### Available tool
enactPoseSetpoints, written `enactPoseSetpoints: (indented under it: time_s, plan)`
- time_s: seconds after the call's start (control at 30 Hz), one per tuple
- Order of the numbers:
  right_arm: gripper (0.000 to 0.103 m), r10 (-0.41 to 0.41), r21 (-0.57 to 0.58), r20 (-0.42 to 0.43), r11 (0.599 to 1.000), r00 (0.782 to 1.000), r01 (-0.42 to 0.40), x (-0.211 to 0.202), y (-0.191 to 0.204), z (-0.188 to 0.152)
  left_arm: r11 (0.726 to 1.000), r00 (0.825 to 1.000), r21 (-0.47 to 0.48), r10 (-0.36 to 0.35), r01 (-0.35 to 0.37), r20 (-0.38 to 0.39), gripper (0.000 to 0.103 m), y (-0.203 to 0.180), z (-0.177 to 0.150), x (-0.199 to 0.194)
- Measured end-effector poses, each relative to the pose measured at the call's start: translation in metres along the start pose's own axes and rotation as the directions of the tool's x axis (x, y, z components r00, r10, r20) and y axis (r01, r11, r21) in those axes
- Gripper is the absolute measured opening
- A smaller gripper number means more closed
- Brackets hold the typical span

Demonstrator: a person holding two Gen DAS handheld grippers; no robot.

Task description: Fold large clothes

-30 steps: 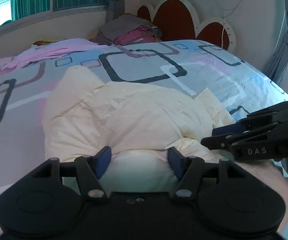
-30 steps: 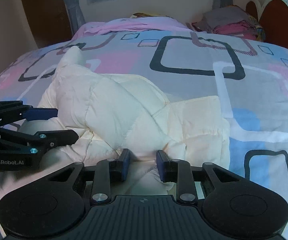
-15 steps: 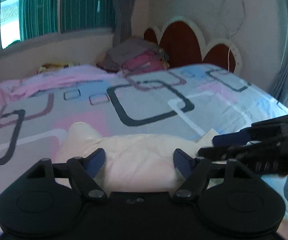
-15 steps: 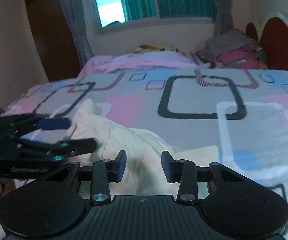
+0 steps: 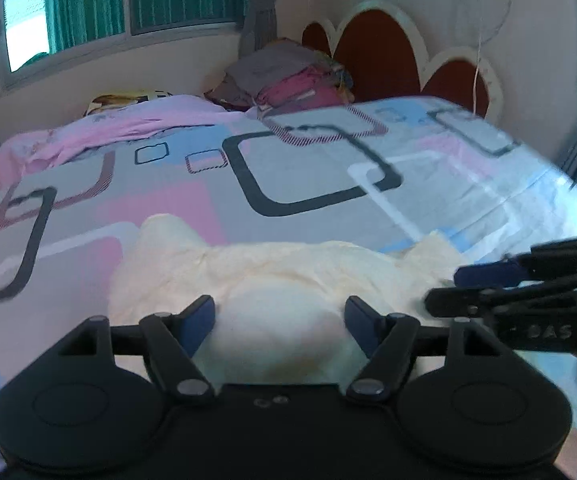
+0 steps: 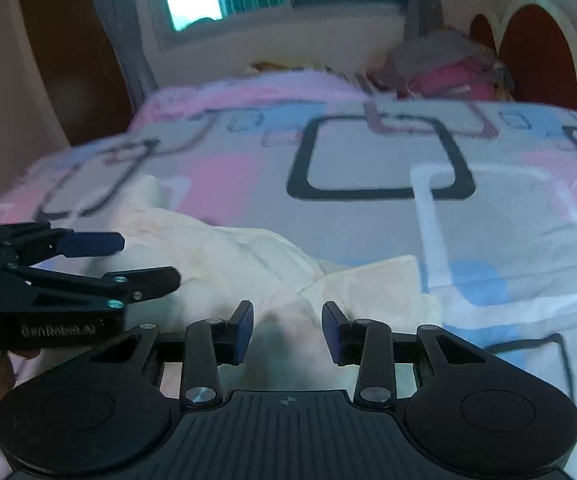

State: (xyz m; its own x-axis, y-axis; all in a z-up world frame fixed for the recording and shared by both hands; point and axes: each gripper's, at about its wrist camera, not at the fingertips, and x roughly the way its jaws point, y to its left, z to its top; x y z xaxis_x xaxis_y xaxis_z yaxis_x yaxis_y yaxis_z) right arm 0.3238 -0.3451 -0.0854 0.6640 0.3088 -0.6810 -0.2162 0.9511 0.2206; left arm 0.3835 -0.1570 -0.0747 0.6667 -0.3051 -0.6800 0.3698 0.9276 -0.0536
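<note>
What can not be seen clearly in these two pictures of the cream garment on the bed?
- Near edge of the cream garment: hidden in both wrist views behind each gripper's black body.
- Which garment it is: bunched up, no collar or sleeves visible.
- Folded pile by the headboard: too far and blurred to count pieces.
- Right wrist view: motion blur smears the bedsheet pattern.
- Whether fabric touches the left gripper or right gripper jaws: unclear.
</note>
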Motion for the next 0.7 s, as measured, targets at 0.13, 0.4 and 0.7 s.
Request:
enactPoseSetpoints:
  time_s: [0.13,0.4,0.7]
  plan:
    - [0.038,0.083,-0.043,-0.015,0.996,0.996,-0.083,-0.052,0.010,-0.032,0.998,0.998,-0.046,-0.049,0.050,0.029,0.074,0.002,-0.035,-0.057]
    - [0.038,0.036,-0.045,-0.171,0.998,0.985,-0.044,-0.028,0.020,-0.090,0.997,0.995,-0.083,-0.001,-0.007,-0.097,0.083,-0.002,-0.103,-0.056]
    - [0.103,0.083,0.263,-0.020,0.962,0.996,-0.075,-0.048,-0.060,-0.067,0.968,1.000,-0.251,0.019,-0.016,0.011,0.103,0.058,-0.094,-0.079]
